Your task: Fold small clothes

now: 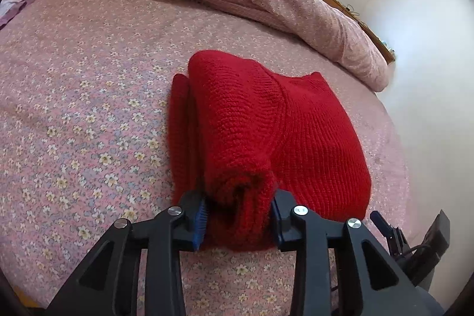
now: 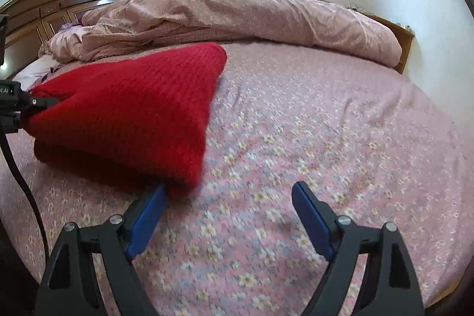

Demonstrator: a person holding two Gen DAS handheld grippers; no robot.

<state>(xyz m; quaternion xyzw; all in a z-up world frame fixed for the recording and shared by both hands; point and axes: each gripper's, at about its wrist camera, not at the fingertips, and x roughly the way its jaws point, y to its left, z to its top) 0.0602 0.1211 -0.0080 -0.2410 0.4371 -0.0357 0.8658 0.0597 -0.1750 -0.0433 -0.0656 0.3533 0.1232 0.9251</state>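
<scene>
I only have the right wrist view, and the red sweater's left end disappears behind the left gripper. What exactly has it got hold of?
Observer: The left gripper has a thick rolled fold of the red sweater between its pads. The knit fills the gap and touches both.
Operator: Is the whole left edge in that bunch?
Observer: No. A thinner layer sticks out to the left of the roll, outside the jaws, lying on the floral sheet.
Operator: And the part beyond the roll?
Observer: To the right of the roll, the sweater lies as a flat, smooth panel on the sheet.
</scene>
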